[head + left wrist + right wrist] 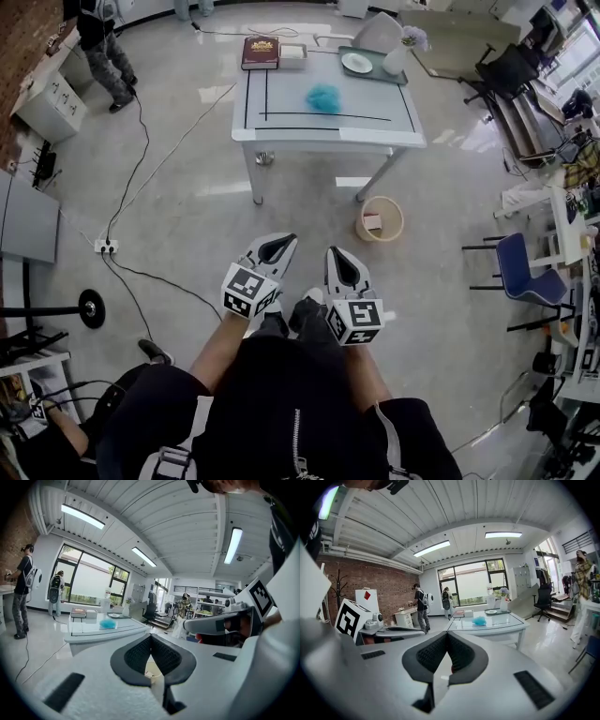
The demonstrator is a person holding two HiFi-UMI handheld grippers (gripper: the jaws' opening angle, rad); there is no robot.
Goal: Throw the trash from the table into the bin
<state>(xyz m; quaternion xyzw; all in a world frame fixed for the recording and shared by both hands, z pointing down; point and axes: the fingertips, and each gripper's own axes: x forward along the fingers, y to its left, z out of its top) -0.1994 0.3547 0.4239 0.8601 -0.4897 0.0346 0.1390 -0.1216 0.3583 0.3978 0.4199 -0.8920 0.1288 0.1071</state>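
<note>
A blue crumpled piece of trash (pixel 323 97) lies on the white glass-topped table (pixel 375 108) across the room; it also shows in the left gripper view (pixel 108 624) and the right gripper view (pixel 478 620). A round beige bin (pixel 364 228) stands on the floor by the table's near right leg, with a small scrap inside. My left gripper (pixel 281 242) and right gripper (pixel 339 253) are held side by side in front of my body, well short of the table, pointing toward it. The left gripper (pixel 151 637) has its jaws shut with nothing held, and so does the right gripper (pixel 447 633).
On the table's far edge are a dark red book (pixel 260 52), a white box (pixel 292 54), a tray with a plate (pixel 357 63) and a vase (pixel 396 58). Cables and a power strip (pixel 106 246) cross the floor at left. A person (pixel 103 47) stands far left; a blue chair (pixel 525 272) is right.
</note>
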